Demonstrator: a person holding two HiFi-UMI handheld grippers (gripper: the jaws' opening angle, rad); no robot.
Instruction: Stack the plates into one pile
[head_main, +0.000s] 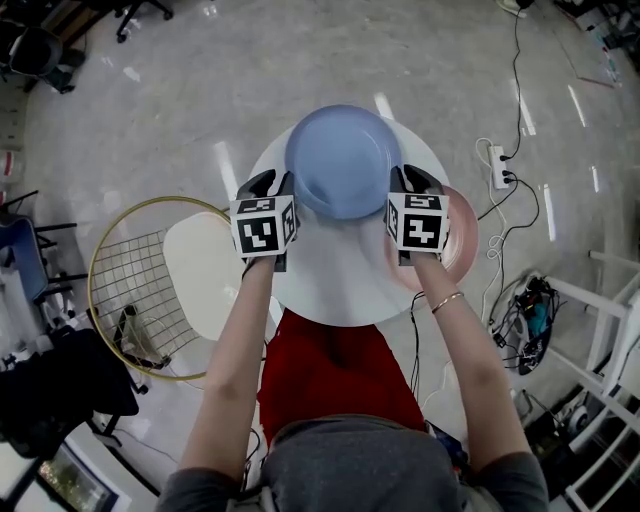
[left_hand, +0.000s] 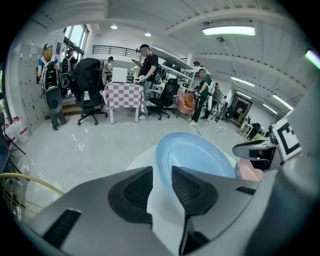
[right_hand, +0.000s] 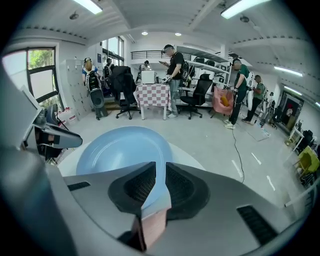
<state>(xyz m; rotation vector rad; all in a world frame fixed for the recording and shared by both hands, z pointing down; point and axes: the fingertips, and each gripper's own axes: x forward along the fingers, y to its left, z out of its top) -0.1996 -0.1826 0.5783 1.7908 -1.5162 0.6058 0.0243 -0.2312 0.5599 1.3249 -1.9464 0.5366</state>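
**A:** Though the head view hides the jaws, what do the gripper views add?

**B:** The left gripper (left_hand: 161, 172) gapes over the round white table (head_main: 330, 285). The right gripper (right_hand: 160, 171) pinches the rim of the round pale-blue plate (head_main: 343, 160), above the round pink plate (head_main: 464, 240).

**A:** Pose?

**B:** Both forearms reach forward with the grippers angled down. The blue plate faces up over the table's far side.

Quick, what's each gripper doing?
Left gripper: open, holding nothing.
Right gripper: closed on the blue plate, at its rim.
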